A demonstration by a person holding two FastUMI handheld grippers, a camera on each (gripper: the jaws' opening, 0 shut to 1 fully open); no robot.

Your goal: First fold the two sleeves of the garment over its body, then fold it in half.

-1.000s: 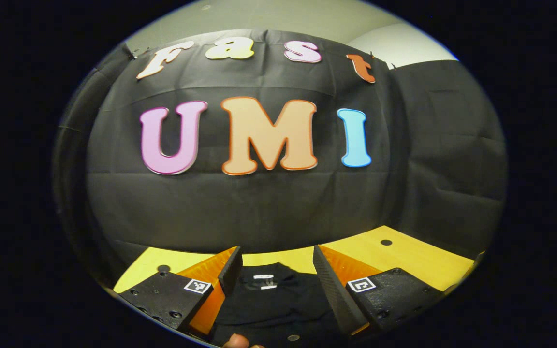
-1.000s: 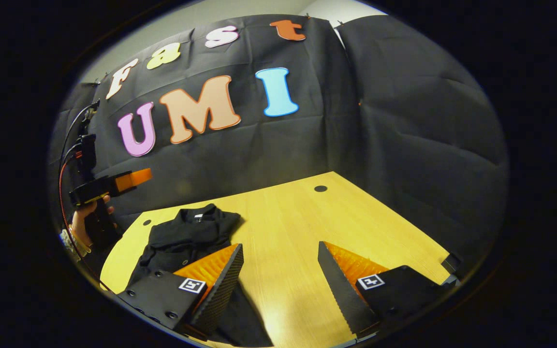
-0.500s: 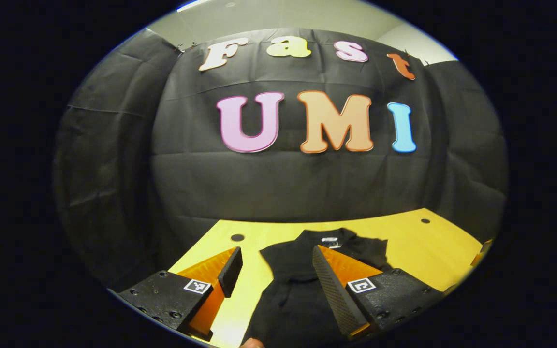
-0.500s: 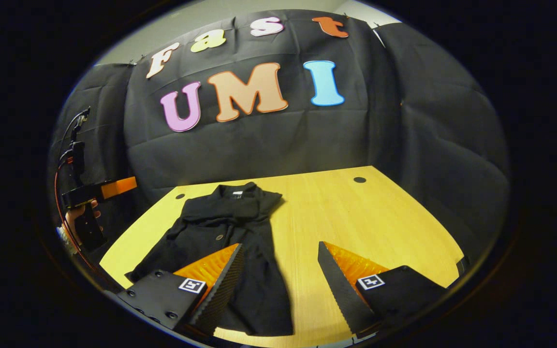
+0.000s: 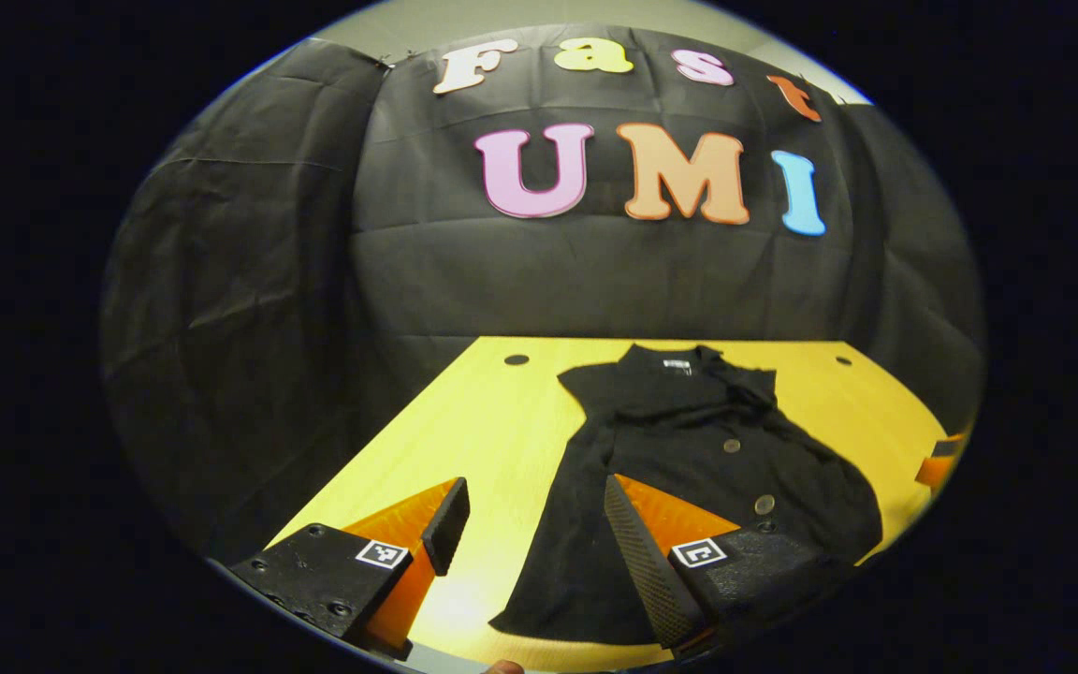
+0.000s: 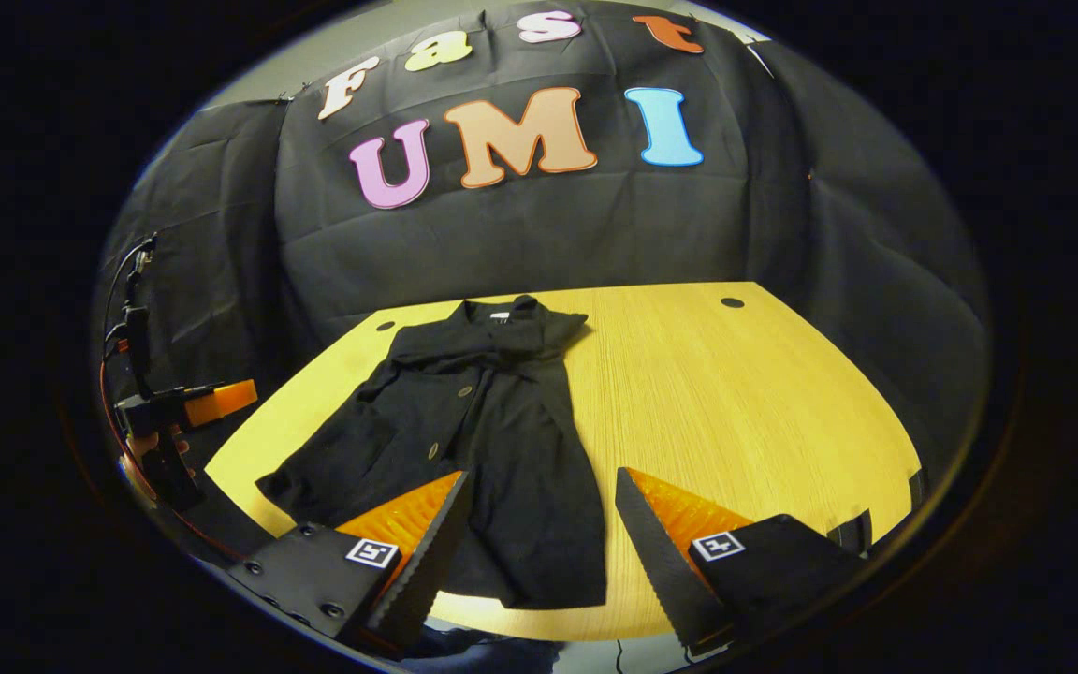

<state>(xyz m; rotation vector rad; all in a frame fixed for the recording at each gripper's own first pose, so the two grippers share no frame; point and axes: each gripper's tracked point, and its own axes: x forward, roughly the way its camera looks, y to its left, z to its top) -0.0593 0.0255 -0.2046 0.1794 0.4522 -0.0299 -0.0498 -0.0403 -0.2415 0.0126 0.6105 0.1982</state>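
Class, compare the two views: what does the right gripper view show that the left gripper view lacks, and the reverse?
Right gripper view: the left gripper side on in a hand, cables above it. Left gripper view: a fingertip at the bottom edge. Both: the black garment lying on the yellow table, collar toward the wall.

Both views are dim overall, with the light falling from above onto the yellow bench, which is the brightest surface and carries a pale glare patch near its close edge. The black garment loses most of its fold detail in the low light. Fisheye distortion bows the bench edges, and sharpness falls off toward the rim
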